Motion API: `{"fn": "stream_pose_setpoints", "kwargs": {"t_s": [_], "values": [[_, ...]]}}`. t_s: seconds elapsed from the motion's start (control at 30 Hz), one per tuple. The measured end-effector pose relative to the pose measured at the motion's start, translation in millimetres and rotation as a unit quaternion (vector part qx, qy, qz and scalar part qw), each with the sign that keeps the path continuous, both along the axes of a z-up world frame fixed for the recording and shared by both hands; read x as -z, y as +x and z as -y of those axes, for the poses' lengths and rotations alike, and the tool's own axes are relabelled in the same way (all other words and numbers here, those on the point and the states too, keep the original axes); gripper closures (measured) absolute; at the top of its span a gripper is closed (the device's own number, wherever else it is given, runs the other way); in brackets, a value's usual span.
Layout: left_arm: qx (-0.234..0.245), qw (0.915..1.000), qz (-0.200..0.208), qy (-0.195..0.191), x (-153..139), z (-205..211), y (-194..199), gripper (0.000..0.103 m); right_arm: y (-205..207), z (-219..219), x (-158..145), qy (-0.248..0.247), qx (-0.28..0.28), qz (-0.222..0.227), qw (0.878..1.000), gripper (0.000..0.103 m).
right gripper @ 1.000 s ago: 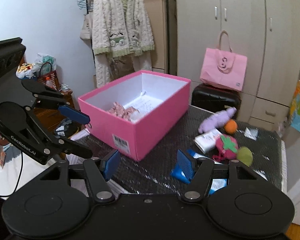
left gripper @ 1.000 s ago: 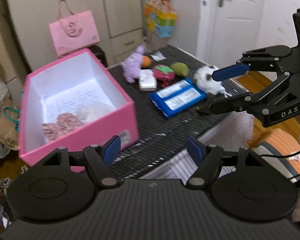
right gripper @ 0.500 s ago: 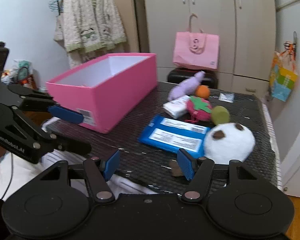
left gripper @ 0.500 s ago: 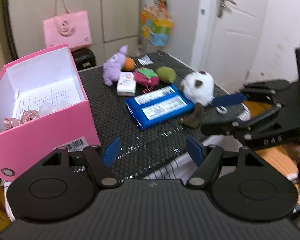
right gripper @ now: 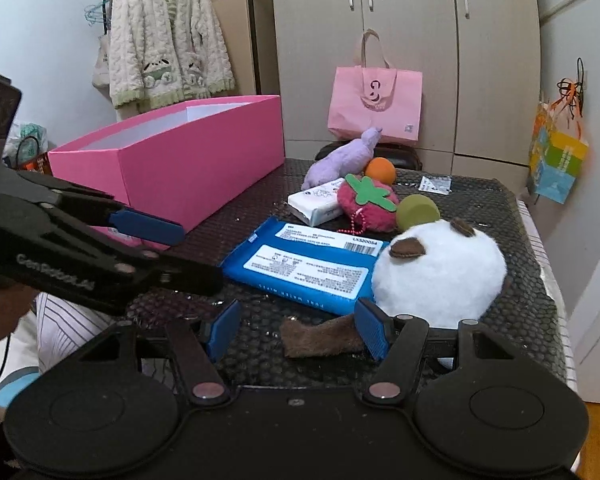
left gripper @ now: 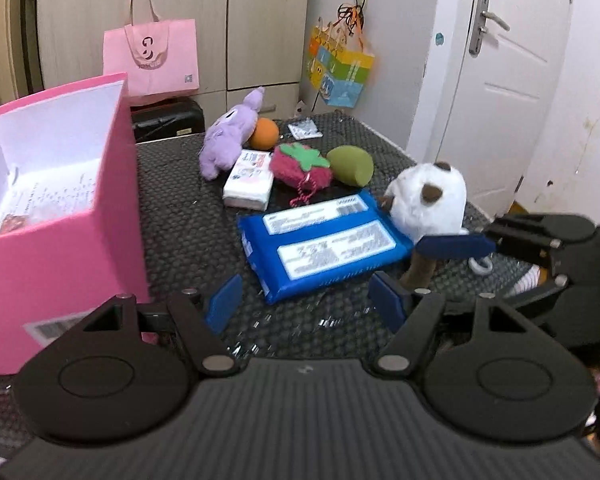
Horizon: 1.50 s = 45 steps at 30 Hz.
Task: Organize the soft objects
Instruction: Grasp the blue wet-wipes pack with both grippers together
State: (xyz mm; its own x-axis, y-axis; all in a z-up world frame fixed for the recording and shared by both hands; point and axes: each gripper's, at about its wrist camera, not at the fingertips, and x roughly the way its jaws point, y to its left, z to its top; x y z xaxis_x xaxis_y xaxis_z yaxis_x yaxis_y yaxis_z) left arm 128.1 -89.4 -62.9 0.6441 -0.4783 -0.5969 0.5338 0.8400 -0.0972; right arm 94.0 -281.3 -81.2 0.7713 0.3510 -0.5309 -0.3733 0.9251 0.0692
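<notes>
**White plush lined up for a grasp**

The right gripper (right gripper: pixel 296 330) is held low at the near edge of the dark woven surface (right gripper: pixel 512 320), jaws spread wide and empty, apparently so the round white plush toy with brown patches (right gripper: pixel 440 276) can be taken. Its brown tail (right gripper: pixel 320 336) lies between the jaws, long axis left to right. The left gripper (left gripper: pixel 306 304) is also wide and empty. Farther left, the open pink cardboard box (right gripper: pixel 188 160) is presumably the destination.
</notes>
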Motion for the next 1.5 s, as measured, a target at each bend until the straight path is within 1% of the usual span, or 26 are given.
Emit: {"fn": "stream_pose_setpoints", "kwargs": {"t_s": [0.13,0.3,0.43,0.5,0.63,0.7,0.8,0.93,1.0,1.1,1.17,1.3,1.37,1.47,1.5], "values": [[-0.013,0.9999,0.003,-0.01,3,11,11,0.034,7,-3,3,-0.009,-0.001,0.002,1.0,0.034],[-0.035,0.9992,0.017,0.005,12,22,28,0.034,16,0,7,-0.011,0.008,-0.013,1.0,0.033],[-0.044,0.999,0.004,0.001,17,22,39,0.034,18,6,7,-0.019,0.02,-0.023,0.999,0.028],[-0.047,0.9989,0.0,0.002,19,21,42,0.034,19,11,7,-0.019,0.028,-0.03,0.999,0.028],[-0.052,0.9986,-0.007,0.006,23,23,47,0.034,25,18,10,0.005,0.026,-0.043,0.999,0.027],[-0.056,0.9982,-0.021,0.006,27,24,51,0.034,29,15,12,0.007,0.025,-0.045,0.999,0.027],[-0.063,0.9972,-0.039,-0.012,30,22,56,0.034,36,10,15,0.005,0.024,-0.045,0.999,0.027],[-0.064,0.9971,-0.038,-0.015,31,23,56,0.034,43,7,18,0.014,0.026,-0.04,0.999,0.018],[-0.066,0.997,-0.037,-0.018,32,23,57,0.034,45,7,20,0.022,0.028,-0.034,0.999,0.016],[-0.07,0.9961,-0.041,-0.036,34,18,57,0.034,44,5,23,0.02,0.036,-0.018,0.999,0.016],[-0.079,0.9951,-0.037,-0.047,37,17,55,0.034,44,4,26,0.015,0.04,-0.007,0.999,0.016],[-0.09,0.9955,-0.007,-0.028,41,25,45,0.033,41,-2,29,0.003,0.043,0.01,0.999,0.015],[-0.094,0.995,-0.008,-0.032,41,24,45,0.033,39,-4,30,-0.008,0.039,0.016,0.999,0.017],[-0.091,0.9952,-0.011,-0.034,40,22,46,0.035,38,-2,29,-0.004,0.031,0.02,0.999,0.023],[-0.09,0.9953,-0.01,-0.035,40,22,45,0.037,37,-2,28,-0.004,0.028,0.02,0.999,0.028]]}}
